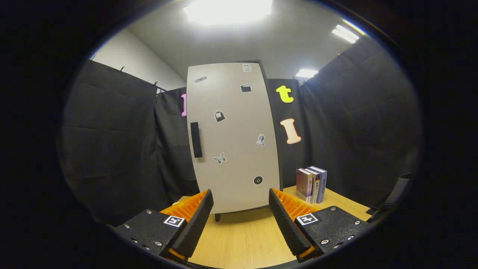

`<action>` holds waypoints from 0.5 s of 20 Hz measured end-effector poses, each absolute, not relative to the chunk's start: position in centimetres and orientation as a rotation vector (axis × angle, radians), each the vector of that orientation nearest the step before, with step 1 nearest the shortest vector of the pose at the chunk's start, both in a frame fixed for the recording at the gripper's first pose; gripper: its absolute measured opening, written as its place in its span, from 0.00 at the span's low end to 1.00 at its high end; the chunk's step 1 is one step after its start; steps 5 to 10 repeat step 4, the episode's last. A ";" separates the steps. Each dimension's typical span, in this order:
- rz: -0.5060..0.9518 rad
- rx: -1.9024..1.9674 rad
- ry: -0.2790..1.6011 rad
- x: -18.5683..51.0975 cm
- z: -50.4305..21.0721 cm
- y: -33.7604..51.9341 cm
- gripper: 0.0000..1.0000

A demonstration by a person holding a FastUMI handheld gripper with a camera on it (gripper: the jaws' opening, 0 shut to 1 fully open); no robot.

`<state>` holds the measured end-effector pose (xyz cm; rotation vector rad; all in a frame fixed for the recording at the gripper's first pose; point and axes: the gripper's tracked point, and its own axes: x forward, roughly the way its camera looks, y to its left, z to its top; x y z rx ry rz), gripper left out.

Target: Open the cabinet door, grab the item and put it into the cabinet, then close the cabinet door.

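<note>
My claw (241, 209) is spread wide with nothing between its fingers, hovering over the table (242, 239) and facing the cabinet (231, 138). Cabinet door is shut; nothing done yet, I judge.

Landmark: the cabinet.
- Handle (196, 139): dark vertical bar on the cabinet's front, near its left edge, about mid-height, above and left of my fingers.
- Books (312, 184): a few upright, to the right of the cabinet on the table, close beside it but apart. I take one of them for the item.

Risks as I see them:
- The handle looks slim and shallow, so the fingers could slip off or scrape the door.
- The hinge seems to be on the cabinet's right, so the swinging door may sweep toward the books and topple them.
- A hard pull may drag the cabinet itself, which stands on small feet.
</note>
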<state>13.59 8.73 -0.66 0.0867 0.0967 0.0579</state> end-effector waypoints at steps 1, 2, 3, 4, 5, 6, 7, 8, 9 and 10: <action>0.059 0.085 0.096 13.5 -0.6 8.8 0.93; 0.060 0.083 0.096 13.5 -0.6 8.9 0.93; 0.060 0.082 0.094 13.5 -0.5 8.9 0.93; 0.060 0.082 0.093 13.5 -0.5 9.0 0.93; 0.060 0.082 0.093 13.5 -0.5 9.0 0.93; 0.060 0.082 0.093 13.5 -0.5 9.0 0.93; 0.060 0.082 0.093 13.5 -0.5 9.0 0.93; 0.060 0.082 0.093 13.5 -0.5 9.0 0.93; 0.060 0.082 0.093 13.5 -0.5 9.0 0.93; 0.060 0.082 0.093 13.5 -0.5 9.0 0.93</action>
